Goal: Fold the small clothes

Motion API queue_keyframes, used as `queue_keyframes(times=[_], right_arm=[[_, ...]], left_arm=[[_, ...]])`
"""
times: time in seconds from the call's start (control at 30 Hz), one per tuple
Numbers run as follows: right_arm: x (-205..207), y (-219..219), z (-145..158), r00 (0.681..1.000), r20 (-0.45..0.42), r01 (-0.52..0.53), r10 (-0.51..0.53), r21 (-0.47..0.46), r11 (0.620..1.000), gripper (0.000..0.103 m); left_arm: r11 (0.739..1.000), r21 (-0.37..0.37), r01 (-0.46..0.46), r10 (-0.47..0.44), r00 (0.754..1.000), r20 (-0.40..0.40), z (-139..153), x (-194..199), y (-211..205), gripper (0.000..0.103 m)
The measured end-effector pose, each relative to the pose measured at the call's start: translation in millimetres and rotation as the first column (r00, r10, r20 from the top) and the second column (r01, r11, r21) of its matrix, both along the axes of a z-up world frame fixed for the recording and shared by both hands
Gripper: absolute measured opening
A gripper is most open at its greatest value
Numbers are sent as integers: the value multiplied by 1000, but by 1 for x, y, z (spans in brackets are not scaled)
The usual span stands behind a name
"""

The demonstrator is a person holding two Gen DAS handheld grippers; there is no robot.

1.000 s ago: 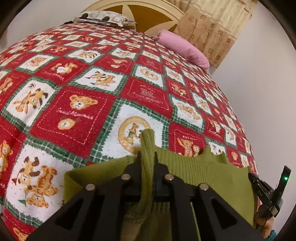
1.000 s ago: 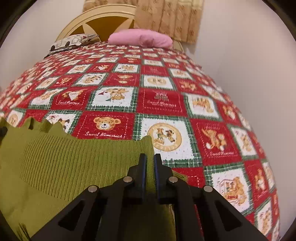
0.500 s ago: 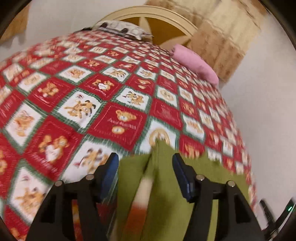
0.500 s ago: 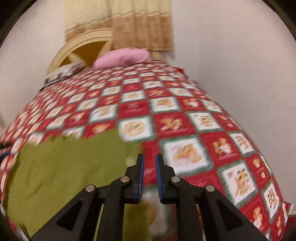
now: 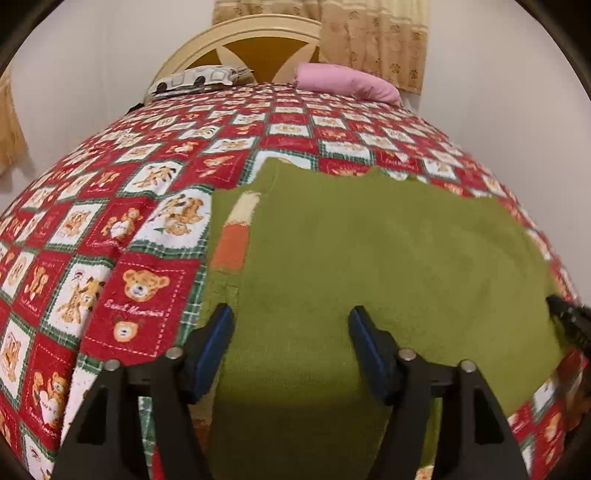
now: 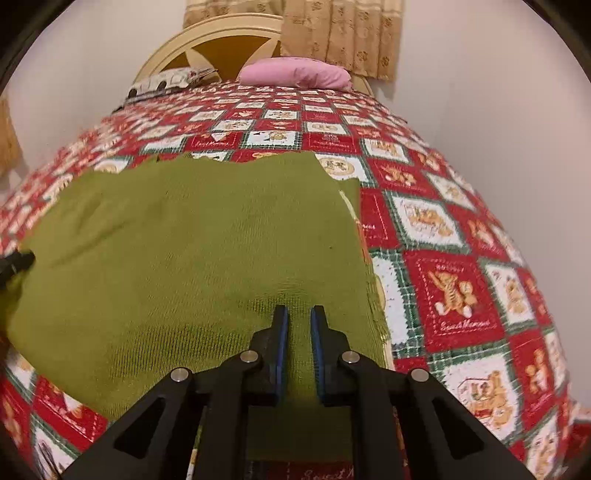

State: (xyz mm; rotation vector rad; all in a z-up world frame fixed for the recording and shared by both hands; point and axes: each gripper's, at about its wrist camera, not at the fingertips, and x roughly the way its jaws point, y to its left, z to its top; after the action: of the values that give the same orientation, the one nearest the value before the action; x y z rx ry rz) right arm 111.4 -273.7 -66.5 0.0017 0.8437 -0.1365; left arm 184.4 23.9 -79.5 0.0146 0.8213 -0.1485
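Note:
A small green knitted garment (image 5: 388, 258) lies flat and folded on the red teddy-bear bedspread (image 5: 140, 236). An orange and cream patch (image 5: 236, 232) shows at its left edge. My left gripper (image 5: 291, 321) is wide open above the garment's near left part and holds nothing. In the right wrist view the garment (image 6: 184, 251) fills the middle and left. My right gripper (image 6: 298, 317) hovers over its near right part with the jaws a small gap apart and nothing between them. The right gripper's tip (image 5: 569, 321) shows at the left view's right edge.
A pink pillow (image 5: 347, 81) and a patterned pillow (image 5: 195, 79) lie at the headboard (image 5: 251, 40). A white wall (image 6: 498, 92) runs along the bed's right side. Curtains (image 6: 340, 33) hang behind the headboard.
Both grippers let go of the green garment's edge and drew back. The left jaws opened wide, the right opened slightly. The garment now lies flat on the bed.

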Motion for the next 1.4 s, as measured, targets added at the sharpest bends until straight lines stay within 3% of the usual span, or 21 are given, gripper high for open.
queue_keyframes(times=[0.1,0.2,0.27,0.33,0.43,0.5,0.57,0.6,0.7,0.77,0.9,1.07,1.27,1.4], right_arm=[[-2,3,-2,1000,17,2,-1,-16,1000,11],[-11,11,13,998,13,64,-63,-69,996,11],[-32,14,27,996,70,61,-62,10,998,11],[-48,25,31,997,68,29,-32,45,999,11],[-58,42,12,1000,0,21,-21,-47,999,13],[-59,41,-4,1000,-16,21,-22,-43,999,14],[-61,32,-2,1000,0,25,-25,7,1000,14],[-62,30,-2,1000,5,25,-25,25,999,14],[-66,24,-2,999,22,24,-25,69,997,14],[-65,22,-2,999,27,23,-25,88,996,14],[-65,22,-2,999,29,22,-24,88,996,14],[-65,23,-2,999,32,21,-24,95,995,14],[-66,23,-1,999,33,21,-24,88,996,14],[-66,23,-1,999,33,21,-24,88,996,14]], left_arm=[[997,78,4,-5,1000,14,-3,-2,-11,78],[997,74,3,-5,1000,14,-3,-4,-11,79],[999,51,3,-4,1000,14,-3,-5,-9,80],[998,60,-1,0,1000,15,-3,-6,-11,81],[997,81,-10,9,1000,17,-4,-7,-12,84],[998,59,-17,16,1000,15,-3,-9,-6,85],[999,30,-37,37,999,13,0,-14,5,88],[998,8,-55,55,998,0,0,-18,12,97],[980,-152,-128,118,990,-78,-4,-36,48,98],[954,-248,-170,160,985,-60,-2,-61,72,98],[941,-258,-221,220,975,-35,-1,-101,95,98],[924,-311,-223,217,975,-55,-2,-123,89,97],[885,-437,-159,141,987,-72,-2,-102,59,97],[846,-498,-191,171,982,-85,-2,-76,52,97]])
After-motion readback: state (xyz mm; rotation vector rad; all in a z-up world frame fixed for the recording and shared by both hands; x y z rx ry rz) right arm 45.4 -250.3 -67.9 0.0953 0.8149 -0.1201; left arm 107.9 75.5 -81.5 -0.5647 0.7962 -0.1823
